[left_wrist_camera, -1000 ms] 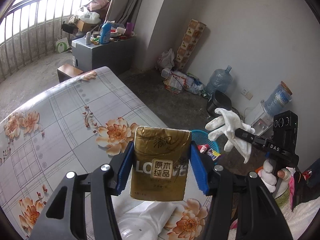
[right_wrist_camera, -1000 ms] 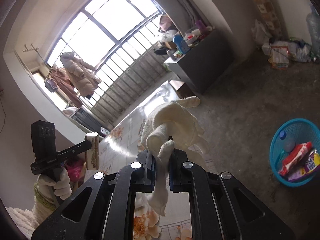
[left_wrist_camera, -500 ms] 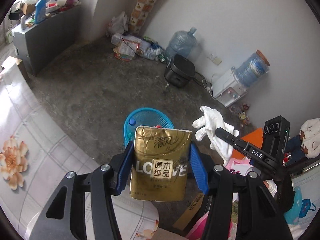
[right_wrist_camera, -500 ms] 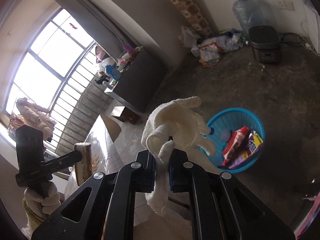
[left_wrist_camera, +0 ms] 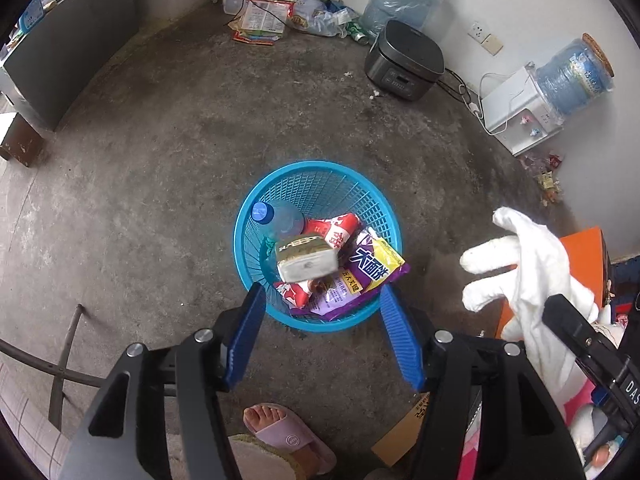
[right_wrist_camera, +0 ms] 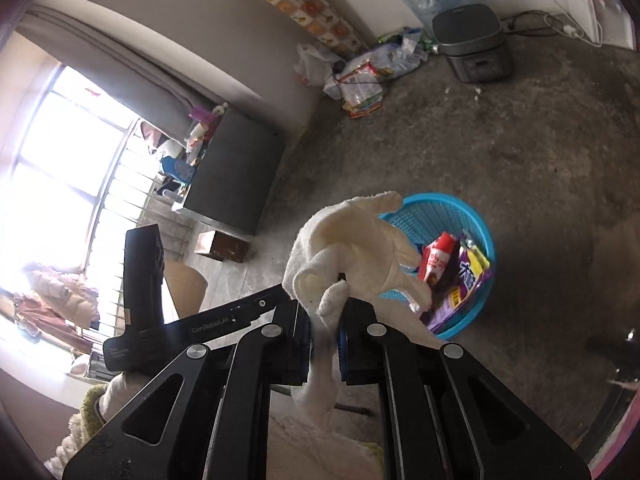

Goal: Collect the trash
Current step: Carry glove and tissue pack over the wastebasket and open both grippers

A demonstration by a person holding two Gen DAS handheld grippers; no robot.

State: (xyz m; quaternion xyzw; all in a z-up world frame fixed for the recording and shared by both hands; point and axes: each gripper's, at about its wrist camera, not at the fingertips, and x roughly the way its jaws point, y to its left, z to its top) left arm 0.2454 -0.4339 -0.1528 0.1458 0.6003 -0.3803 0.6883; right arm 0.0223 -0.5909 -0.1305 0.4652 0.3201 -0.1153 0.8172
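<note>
Trash basket (left_wrist_camera: 256, 208) sits on the floor directly below and just ahead of the left gripper (left_wrist_camera: 322, 340), holding a bottle (left_wrist_camera: 280, 216), snack wrappers (left_wrist_camera: 372, 266) and a gold tissue pack (left_wrist_camera: 306, 258) lying on top of them. Left jaws have just been opening and now stand apart with nothing between the blue pads (left_wrist_camera: 244, 340); the pack looks released. Right gripper (right_wrist_camera: 324, 344) is clamped on a white glove (right_wrist_camera: 352, 248), which hangs off to the right of the left gripper, beside the basket rather than over it. Judgement: next drop is the glove. Bring it over the middle of the basket before letting go, low enough that limp cloth does not drape on the rim. Lift the left gripper aside first to avoid a clash.
</note>
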